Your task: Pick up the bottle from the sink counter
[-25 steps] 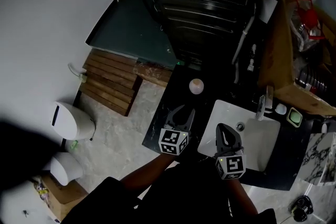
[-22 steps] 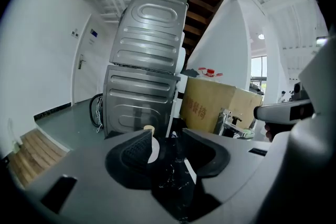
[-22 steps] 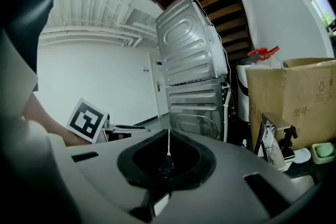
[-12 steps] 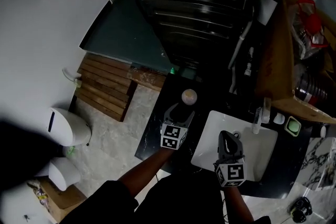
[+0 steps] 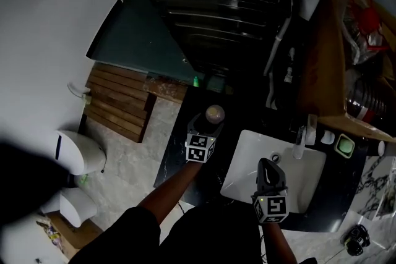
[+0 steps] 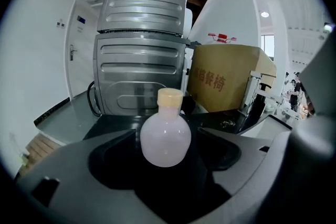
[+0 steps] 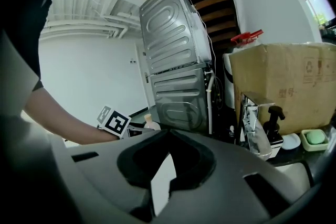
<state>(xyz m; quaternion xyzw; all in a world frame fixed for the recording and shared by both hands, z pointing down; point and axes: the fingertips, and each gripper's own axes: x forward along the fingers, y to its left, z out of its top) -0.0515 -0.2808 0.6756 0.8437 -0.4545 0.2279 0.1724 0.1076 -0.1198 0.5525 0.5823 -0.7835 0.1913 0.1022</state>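
Observation:
A small round milky-white bottle [image 5: 215,113] with a pale cap stands upright on the black sink counter [image 5: 176,161], left of the basin. My left gripper [image 5: 208,123] reaches it from the near side. In the left gripper view the bottle [image 6: 165,134] stands between the two wide jaws, which have just been opening, and neither pad presses on it. My right gripper [image 5: 266,165] hovers over the white sink [image 5: 244,164], its jaws [image 7: 169,132] shut with nothing in them.
A chrome tap [image 5: 303,132], a pump dispenser [image 7: 274,123] and a green soap dish [image 5: 346,145] line the sink's far side. A cardboard box [image 5: 334,65] stands behind them. Stacked grey machines [image 5: 216,9] rise beyond the counter. A wooden slat mat [image 5: 120,102] lies on the floor.
My left gripper has moved forward up to the bottle and its jaws have spread around it. My right gripper has shifted a little over the sink and stays shut.

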